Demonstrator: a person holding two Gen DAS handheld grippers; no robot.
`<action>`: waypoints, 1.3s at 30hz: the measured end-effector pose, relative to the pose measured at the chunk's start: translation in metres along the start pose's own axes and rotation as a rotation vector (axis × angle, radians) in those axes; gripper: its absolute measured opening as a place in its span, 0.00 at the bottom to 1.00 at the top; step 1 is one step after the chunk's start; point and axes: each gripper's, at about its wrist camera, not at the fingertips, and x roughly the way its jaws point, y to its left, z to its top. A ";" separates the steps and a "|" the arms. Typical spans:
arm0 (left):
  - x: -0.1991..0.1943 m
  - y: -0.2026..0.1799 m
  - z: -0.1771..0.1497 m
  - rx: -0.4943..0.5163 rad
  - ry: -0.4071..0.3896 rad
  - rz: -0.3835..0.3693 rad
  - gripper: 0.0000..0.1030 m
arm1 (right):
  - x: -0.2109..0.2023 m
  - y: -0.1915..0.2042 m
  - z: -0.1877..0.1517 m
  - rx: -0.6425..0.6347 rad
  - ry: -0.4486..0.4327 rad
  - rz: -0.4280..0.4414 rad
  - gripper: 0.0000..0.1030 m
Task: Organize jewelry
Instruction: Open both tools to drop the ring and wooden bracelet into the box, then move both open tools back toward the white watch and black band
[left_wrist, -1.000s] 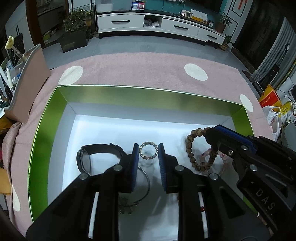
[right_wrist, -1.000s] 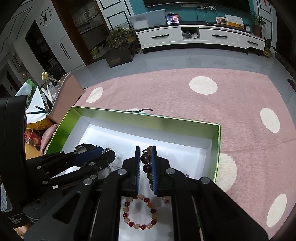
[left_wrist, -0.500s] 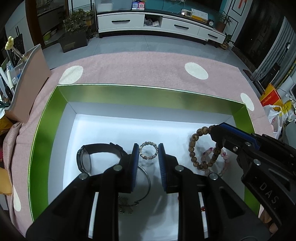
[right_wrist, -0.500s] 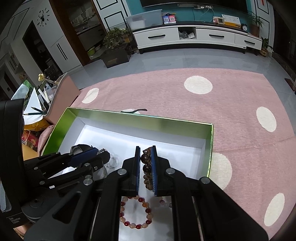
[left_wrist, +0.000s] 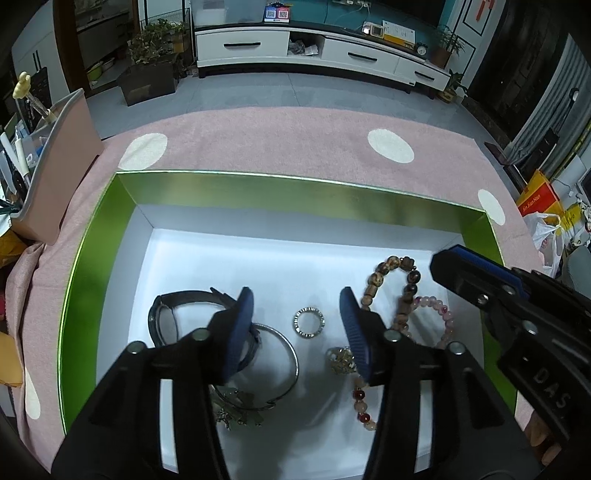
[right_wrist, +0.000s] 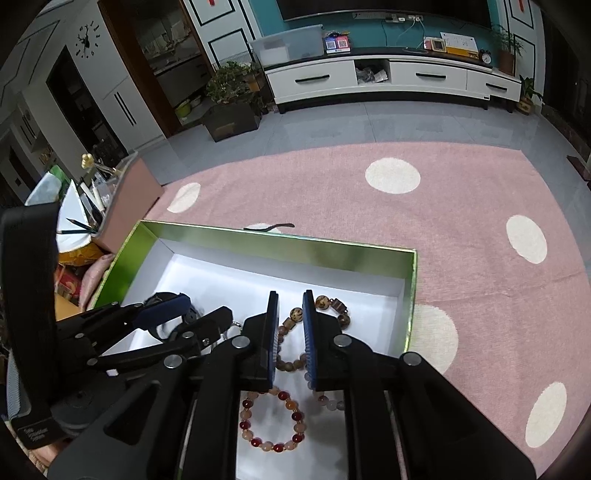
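A green box with a white floor holds the jewelry. My left gripper is open and empty above a small sparkly ring. Near it lie a black watch, a silver bangle and a gold piece. My right gripper is open over the brown wooden bead bracelet, which lies on the box floor. A pink bead bracelet and a red and peach bead bracelet lie beside it.
The box sits on a pink cloth with white dots. A pink organizer with pens stands at the left. A dark thin object lies on the cloth behind the box. A white TV cabinet stands far back.
My right gripper has opened and let go of the brown bead bracelet, which now lies in the box. My left gripper has opened wider.
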 end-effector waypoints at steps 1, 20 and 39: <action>-0.001 -0.001 -0.001 0.000 -0.002 0.000 0.53 | -0.004 -0.002 -0.001 0.002 -0.010 -0.005 0.26; -0.074 -0.025 -0.044 0.046 -0.063 0.016 0.92 | -0.121 -0.014 -0.072 0.013 -0.190 -0.046 0.74; -0.186 0.027 -0.182 -0.049 -0.206 0.068 0.98 | -0.177 0.021 -0.186 -0.028 -0.217 -0.078 0.82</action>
